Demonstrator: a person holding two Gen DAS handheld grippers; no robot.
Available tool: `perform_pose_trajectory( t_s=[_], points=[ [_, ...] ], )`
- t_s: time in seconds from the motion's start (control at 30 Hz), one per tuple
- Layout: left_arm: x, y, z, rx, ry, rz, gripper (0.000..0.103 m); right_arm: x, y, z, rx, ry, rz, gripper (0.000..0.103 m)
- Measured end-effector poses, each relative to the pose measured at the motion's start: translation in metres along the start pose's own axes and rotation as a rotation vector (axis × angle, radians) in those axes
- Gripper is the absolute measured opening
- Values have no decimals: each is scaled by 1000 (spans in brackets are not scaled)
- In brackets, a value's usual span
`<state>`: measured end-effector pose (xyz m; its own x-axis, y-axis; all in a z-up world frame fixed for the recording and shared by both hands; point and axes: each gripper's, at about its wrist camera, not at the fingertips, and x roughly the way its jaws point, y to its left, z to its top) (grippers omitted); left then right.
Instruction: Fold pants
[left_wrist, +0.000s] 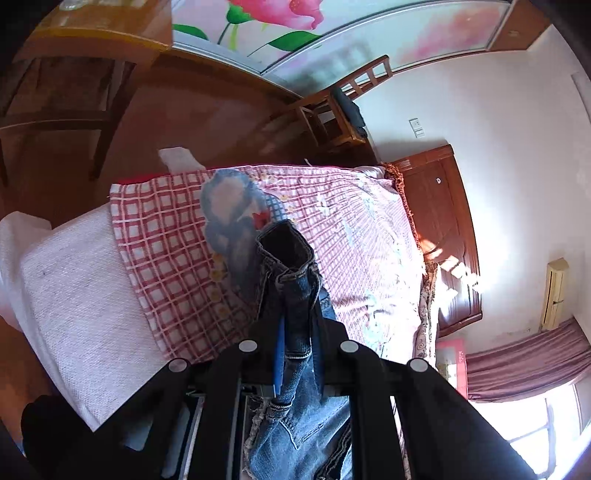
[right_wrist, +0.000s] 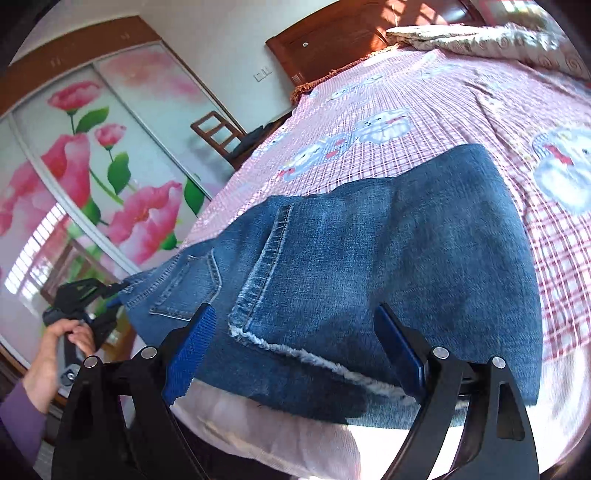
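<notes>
Blue denim pants (right_wrist: 388, 258) lie spread on the pink checked bedsheet (right_wrist: 424, 122) near the bed's front edge, with a back pocket and a frayed hem showing. My right gripper (right_wrist: 299, 332) is open, its blue-padded fingers (right_wrist: 195, 343) wide apart just above the frayed hem. My left gripper (left_wrist: 299, 325) is shut on the pants' waistband (left_wrist: 291, 273) and holds it bunched up above the bed. In the right wrist view the left gripper (right_wrist: 110, 295) is at the far left, holding the waist end off the bed's side.
A white towel-like cover (left_wrist: 74, 295) lies over the bed's foot. A wooden headboard (right_wrist: 332, 40), a patterned quilt (right_wrist: 498, 40), a wooden chair (right_wrist: 218, 133) and a flowered sliding wardrobe (right_wrist: 92, 166) surround the bed. A wooden table (left_wrist: 74, 74) stands on the floor.
</notes>
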<state>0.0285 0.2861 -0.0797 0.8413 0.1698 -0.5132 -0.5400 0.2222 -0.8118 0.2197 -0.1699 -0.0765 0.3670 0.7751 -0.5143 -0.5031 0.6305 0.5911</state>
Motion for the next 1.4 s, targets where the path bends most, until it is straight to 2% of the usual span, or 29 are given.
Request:
perform_pose_trajectory(
  t_s=[0.1, 0.27, 0.43, 0.57, 0.73, 0.8, 0.87, 0.97, 1.0, 1.03, 1.07, 1.1, 1.13, 1.2, 1.27, 1.33, 1.4],
  points=[
    [-2, -34, -11, 126, 0, -27, 11, -21, -17, -3, 79, -37, 51, 86],
    [-1, -94, -44, 317, 32, -120, 10, -43, -53, -11, 182, -110, 114, 87],
    [-5, -153, -106, 544, 115, -262, 10, -62, -79, -8, 286, -227, 159, 87],
    [-2, -183, -170, 745, 211, -335, 10, -76, -97, -11, 377, -302, 176, 87],
    [15, -185, -253, 938, 363, -331, 10, -90, -123, -18, 511, -381, 202, 87],
    [24, -179, -286, 1029, 419, -297, 10, -92, -127, -19, 533, -400, 219, 87],
    [35, -167, -313, 1114, 467, -229, 11, -90, -125, -17, 517, -390, 209, 87],
    [49, -151, -336, 1188, 521, -152, 14, -89, -121, -16, 495, -377, 210, 87],
    [47, -151, -336, 1199, 517, -153, 14, -88, -122, -17, 493, -375, 212, 87],
    [45, -155, -337, 1201, 523, -171, 21, -88, -121, -16, 493, -375, 213, 87],
    [40, -159, -335, 1187, 553, -208, 43, -87, -121, -16, 495, -376, 215, 87],
    [31, -161, -335, 1169, 568, -241, 55, -87, -122, -16, 498, -377, 221, 87],
    [19, -160, -330, 1168, 547, -261, 67, -88, -124, -16, 502, -379, 225, 87],
    [-5, -157, -323, 1204, 486, -287, 69, -89, -124, -16, 507, -379, 250, 87],
    [-22, -152, -310, 1220, 394, -268, 79, -89, -121, -15, 496, -364, 253, 87],
    [-28, -144, -285, 1183, 313, -233, 81, -87, -114, -13, 474, -339, 277, 87],
    [-15, -140, -256, 1117, 281, -184, 83, -82, -101, -7, 422, -290, 236, 87]
  ],
)
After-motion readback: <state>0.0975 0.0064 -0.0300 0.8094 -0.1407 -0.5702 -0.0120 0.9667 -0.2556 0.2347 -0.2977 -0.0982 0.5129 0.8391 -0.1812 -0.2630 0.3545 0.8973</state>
